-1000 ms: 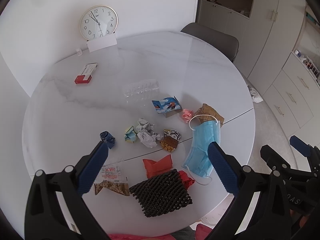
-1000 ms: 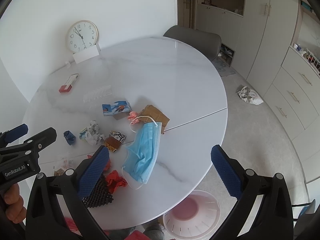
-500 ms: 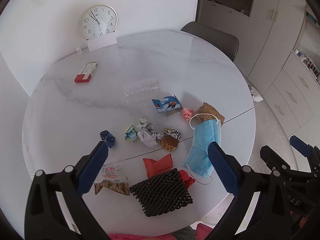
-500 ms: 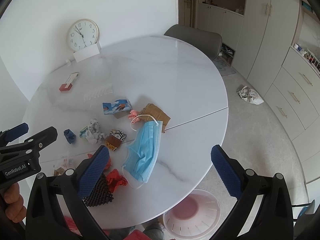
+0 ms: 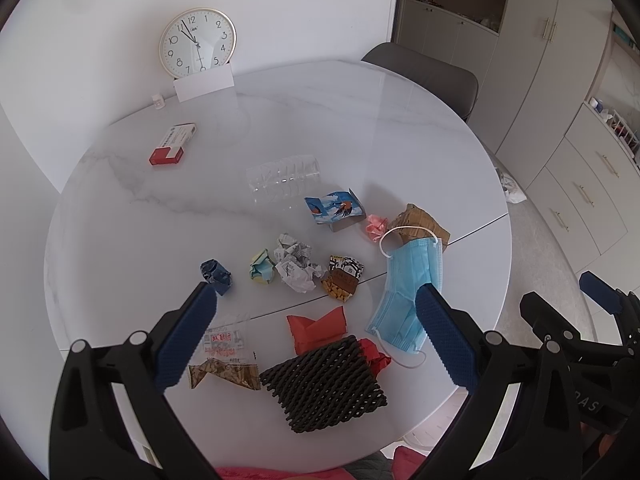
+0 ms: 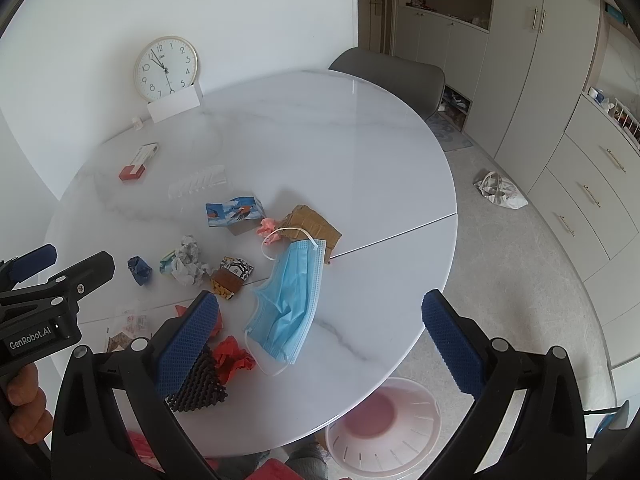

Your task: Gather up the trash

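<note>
Trash lies scattered on a round white marble table [image 5: 360, 128]: a blue face mask [image 5: 408, 280] [image 6: 290, 292], black foam netting [image 5: 324, 384], red paper [image 5: 318, 326], crumpled white paper [image 5: 294, 262], a snack wrapper [image 5: 344, 278], a brown wrapper [image 5: 420, 224] and a blue printed carton [image 5: 334, 210]. My left gripper [image 5: 316, 320] is open and empty above the near trash. My right gripper [image 6: 320, 324] is open and empty above the mask. A white bin [image 6: 384, 424] with a pink inside stands on the floor below the table edge.
A clock [image 5: 197, 42] and a white card stand at the table's back. A red and white box [image 5: 173, 144] and a clear plastic tray [image 5: 284, 172] lie behind the trash. A grey chair [image 6: 390, 76] stands at the far side. Cabinets line the right wall.
Both grippers have drifted very slightly; the view barely shifts. Nothing was taken hold of or moved on the table.
</note>
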The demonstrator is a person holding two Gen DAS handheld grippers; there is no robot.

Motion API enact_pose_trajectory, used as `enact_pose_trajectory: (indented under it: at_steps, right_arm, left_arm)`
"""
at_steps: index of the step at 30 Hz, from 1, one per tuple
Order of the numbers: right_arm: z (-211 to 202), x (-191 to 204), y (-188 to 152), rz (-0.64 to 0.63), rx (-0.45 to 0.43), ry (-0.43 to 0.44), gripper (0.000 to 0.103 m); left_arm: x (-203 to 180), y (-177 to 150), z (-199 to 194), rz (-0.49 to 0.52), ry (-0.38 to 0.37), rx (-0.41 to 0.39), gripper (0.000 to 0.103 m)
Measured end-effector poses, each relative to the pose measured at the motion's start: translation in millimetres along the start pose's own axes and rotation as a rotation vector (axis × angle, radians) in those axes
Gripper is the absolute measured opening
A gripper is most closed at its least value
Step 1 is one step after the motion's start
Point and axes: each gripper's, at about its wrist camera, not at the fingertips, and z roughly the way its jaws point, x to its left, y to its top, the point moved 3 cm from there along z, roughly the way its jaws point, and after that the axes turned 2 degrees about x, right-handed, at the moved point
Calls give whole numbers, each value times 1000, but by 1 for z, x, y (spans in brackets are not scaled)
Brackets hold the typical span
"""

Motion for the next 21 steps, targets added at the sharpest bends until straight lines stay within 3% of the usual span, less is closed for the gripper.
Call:
enact_pose_trajectory:
  at_steps: [8, 15, 21]
  right_arm:
    - [10, -1, -7, 4, 22, 18, 101]
    - [58, -5, -30, -3, 133, 48, 101]
    - [109, -12, -42, -5, 195, 65, 101]
  left_arm:
    - [6, -5, 6, 23, -43, 1, 95]
    - [22, -42, 43, 211, -119, 29, 95]
    - [26, -83, 88, 332, -149, 130, 95]
